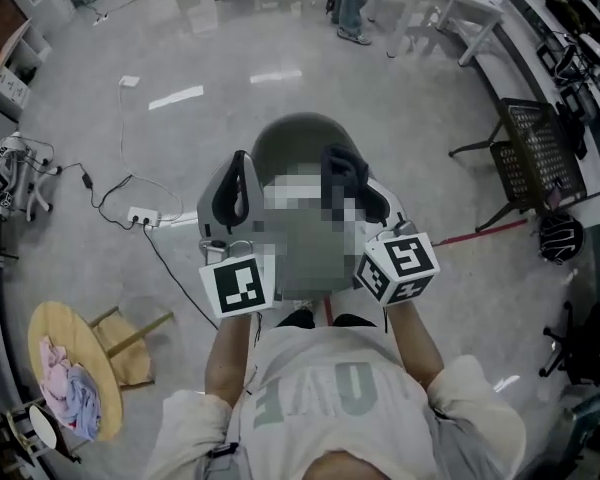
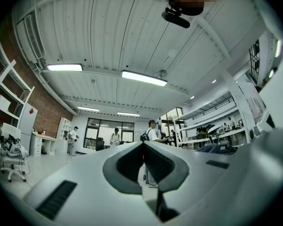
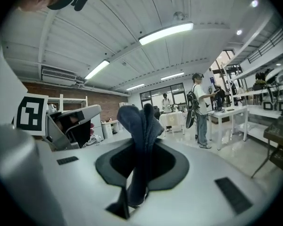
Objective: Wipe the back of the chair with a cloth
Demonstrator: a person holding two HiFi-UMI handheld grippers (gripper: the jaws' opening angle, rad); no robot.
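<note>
My right gripper (image 3: 140, 147) jaws pinch the dark blue cloth (image 3: 137, 119), which sticks up above them; my left gripper (image 2: 144, 147) jaws are pressed together, empty. The grey chair (image 1: 298, 140) stands just beyond both

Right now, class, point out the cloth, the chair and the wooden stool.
cloth (image 3: 142, 126): right gripper view, the fold between the jaws.
chair (image 1: 298, 140): head view, top of its grey back.
wooden stool (image 1: 65, 333): head view, bare part of its round top.
</note>
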